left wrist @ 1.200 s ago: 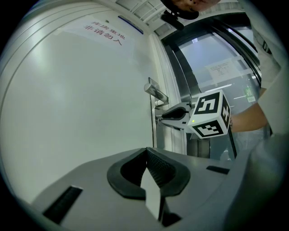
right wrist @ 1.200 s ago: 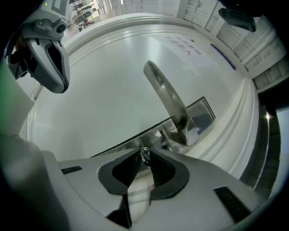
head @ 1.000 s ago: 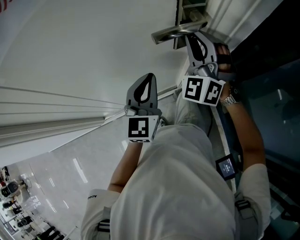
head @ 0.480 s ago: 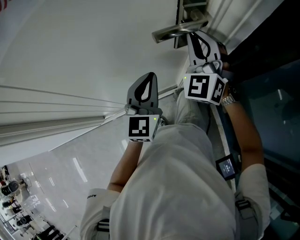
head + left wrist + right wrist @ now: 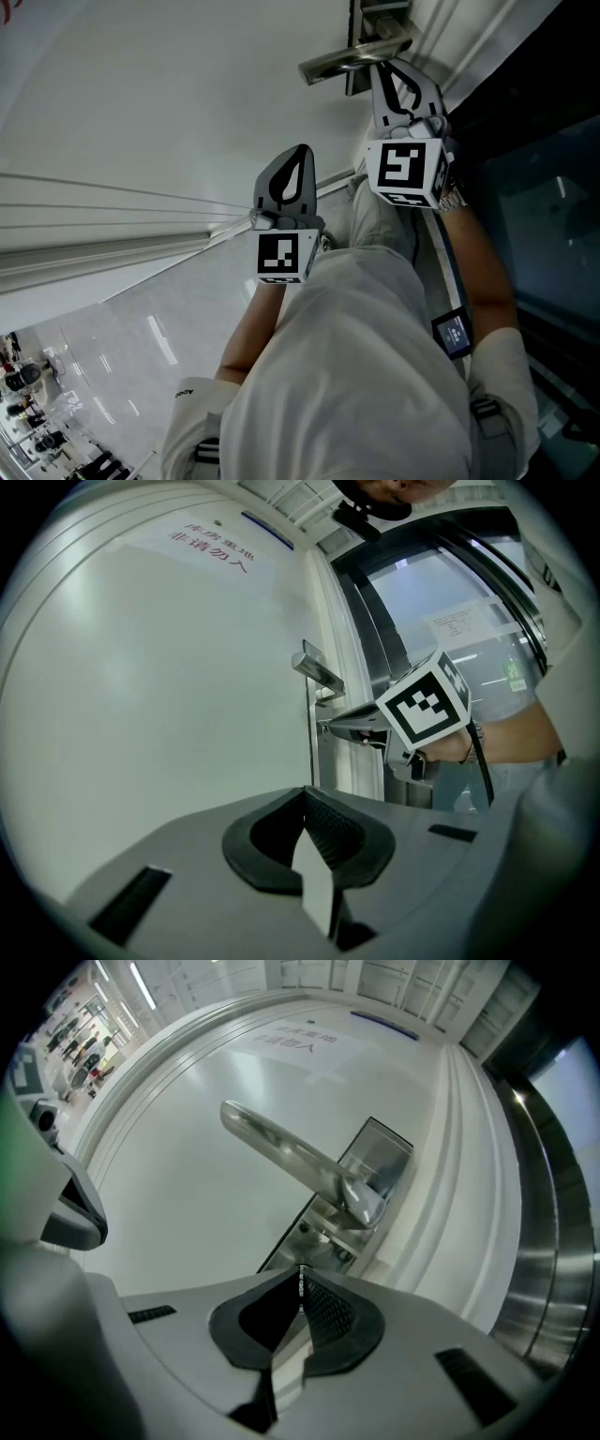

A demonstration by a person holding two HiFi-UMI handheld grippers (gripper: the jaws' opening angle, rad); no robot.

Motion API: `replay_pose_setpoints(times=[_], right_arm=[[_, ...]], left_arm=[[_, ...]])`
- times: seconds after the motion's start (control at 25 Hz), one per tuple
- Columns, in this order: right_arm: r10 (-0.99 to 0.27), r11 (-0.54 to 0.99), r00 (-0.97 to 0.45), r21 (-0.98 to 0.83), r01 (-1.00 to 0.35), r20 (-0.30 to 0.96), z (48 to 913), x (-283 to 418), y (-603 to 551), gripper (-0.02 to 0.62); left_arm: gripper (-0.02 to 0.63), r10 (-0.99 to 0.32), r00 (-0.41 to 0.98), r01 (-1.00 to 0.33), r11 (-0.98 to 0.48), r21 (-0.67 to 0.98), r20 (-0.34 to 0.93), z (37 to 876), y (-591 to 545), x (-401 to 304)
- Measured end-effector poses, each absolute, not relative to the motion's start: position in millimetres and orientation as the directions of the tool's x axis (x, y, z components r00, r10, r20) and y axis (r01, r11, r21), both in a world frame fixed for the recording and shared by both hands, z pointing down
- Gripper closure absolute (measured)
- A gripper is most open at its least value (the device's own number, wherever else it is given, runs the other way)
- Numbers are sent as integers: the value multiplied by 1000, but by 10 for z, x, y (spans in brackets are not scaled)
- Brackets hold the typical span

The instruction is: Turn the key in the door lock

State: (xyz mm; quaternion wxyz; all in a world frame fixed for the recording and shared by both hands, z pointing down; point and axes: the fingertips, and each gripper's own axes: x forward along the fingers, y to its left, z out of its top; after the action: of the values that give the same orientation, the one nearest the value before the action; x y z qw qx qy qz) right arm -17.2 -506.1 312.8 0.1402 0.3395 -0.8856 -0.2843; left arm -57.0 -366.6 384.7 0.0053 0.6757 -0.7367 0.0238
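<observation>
Landmark: the handle (image 5: 352, 58), a metal lever on the white door (image 5: 169, 94).
Lock plate: the lock plate (image 5: 328, 1227) runs down the door from the base of the handle.
Key: the key (image 5: 300, 1281) sits in the lock plate just below the handle. Only a thin bright edge of it shows, at the jaw tips.
Right gripper: the right gripper (image 5: 384, 70) points at the door directly under the handle. Its jaws are pressed together on the key.
Left gripper: the left gripper (image 5: 298, 155) hangs well below and left of the handle, clear of the lock plate. Its jaws are closed with nothing between them.
Change: within the last second the right jaws have closed. The right gripper has then rolled about its own axis. Its marker cube (image 5: 405, 172) now shows one face squarely, where two faces showed a second ago.
Unchanged: the left gripper has not shifted.
Meaning: the turn of the key appears to be under way, with the grip made first. How far the lock has moved cannot be told.
Caution: the key is thin, so the jaws could slip off if the roll drifts off the keyhole line.
</observation>
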Motion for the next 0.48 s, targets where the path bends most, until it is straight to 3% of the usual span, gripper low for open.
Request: replay_pose_setpoints(times=[0.48], right_arm=[[-632,771,-772,158,-617,70,3078,-132,-5122,584]], left_arm=[[598,-994,-99,-995,98,-20,53,3886,-3663,-568]])
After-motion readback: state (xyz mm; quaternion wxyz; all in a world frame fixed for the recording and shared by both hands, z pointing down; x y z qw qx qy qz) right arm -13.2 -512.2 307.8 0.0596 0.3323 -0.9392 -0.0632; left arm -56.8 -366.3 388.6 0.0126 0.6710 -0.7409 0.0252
